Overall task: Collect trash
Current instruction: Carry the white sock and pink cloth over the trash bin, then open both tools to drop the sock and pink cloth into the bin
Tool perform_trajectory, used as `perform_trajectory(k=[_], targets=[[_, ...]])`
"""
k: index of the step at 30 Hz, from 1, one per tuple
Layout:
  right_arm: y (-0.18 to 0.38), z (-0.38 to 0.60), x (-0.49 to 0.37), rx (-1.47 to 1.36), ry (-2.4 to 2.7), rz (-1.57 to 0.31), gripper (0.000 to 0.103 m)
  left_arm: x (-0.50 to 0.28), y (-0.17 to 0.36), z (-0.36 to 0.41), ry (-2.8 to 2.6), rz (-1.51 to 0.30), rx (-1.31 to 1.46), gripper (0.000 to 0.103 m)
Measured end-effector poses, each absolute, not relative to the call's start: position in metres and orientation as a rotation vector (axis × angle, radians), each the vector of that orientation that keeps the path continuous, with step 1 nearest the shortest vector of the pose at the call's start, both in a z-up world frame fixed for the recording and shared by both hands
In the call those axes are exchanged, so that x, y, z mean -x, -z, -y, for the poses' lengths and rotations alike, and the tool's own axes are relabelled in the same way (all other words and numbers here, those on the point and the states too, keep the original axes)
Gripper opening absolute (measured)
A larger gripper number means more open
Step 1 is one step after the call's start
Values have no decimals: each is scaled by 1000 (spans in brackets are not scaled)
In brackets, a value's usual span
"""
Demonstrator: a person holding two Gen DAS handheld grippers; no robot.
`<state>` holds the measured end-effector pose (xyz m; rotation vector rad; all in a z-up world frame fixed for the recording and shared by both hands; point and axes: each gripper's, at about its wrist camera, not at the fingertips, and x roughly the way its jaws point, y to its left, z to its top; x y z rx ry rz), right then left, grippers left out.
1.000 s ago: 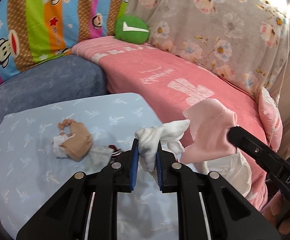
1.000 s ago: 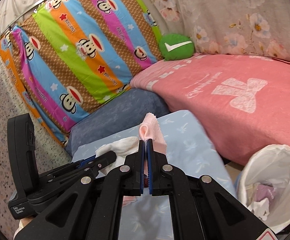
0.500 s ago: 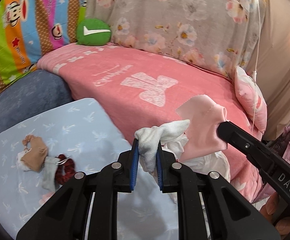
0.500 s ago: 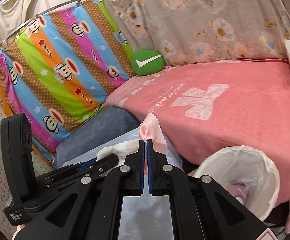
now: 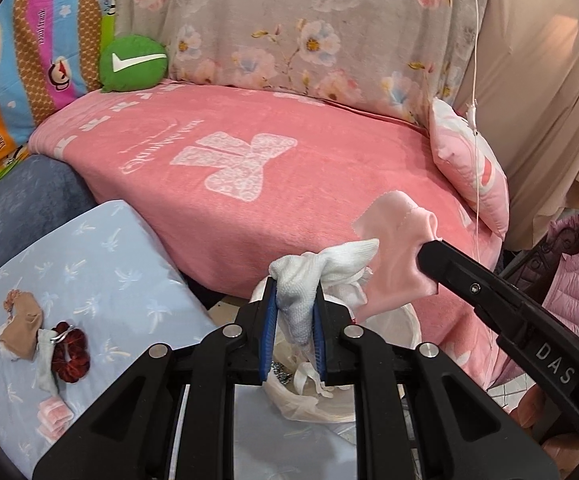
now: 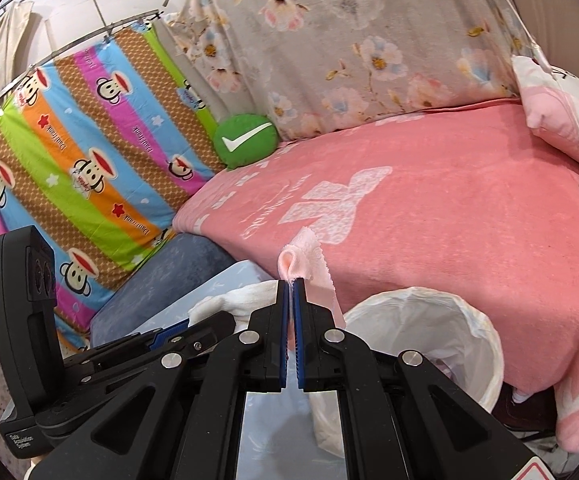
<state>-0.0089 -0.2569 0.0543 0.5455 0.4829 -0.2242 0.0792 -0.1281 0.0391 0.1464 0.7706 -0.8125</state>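
Observation:
My left gripper (image 5: pixel 294 289) is shut on a white knitted rag (image 5: pixel 309 280), which bulges out above the blue pads. It hangs just over the white-lined trash bin (image 5: pixel 393 322). My right gripper (image 6: pixel 291 282) is shut on a thin pink cloth (image 6: pixel 307 254); in the left wrist view that pink cloth (image 5: pixel 397 248) dangles from the right gripper (image 5: pixel 423 250) beside the white rag. In the right wrist view the bin (image 6: pixel 425 320) stands just right of the gripper, its mouth open, and the white rag (image 6: pixel 241 298) shows at the left.
A light blue cushion (image 5: pixel 101 264) at the left carries a tan pouch (image 5: pixel 21 326), a dark red scrunchie (image 5: pixel 71 352) and a small pink folded piece (image 5: pixel 53 418). A pink blanket (image 5: pixel 249 184) covers the sofa behind the bin. A green round pillow (image 5: pixel 133 64) sits at the back.
Both grippers have swung to the right with their cloths. The blue cushion slid left in view, and the trash bin has come in under and beside the grippers.

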Motion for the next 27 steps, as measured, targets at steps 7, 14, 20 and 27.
perform_trajectory(k=[7,14,20,27], targets=[[-49,272,17,-563,256,-485,3,-71,-36,150,842,-782,-170,17],[-48,278,20,-565,269,-487,5,-70,-30,164,843,-811,-174,30],[-47,282,21,-576,283,-480,10,-65,-33,162,802,-741,-172,68],[-47,279,21,-570,283,-483,18,-71,-30,157,779,-753,-166,70]])
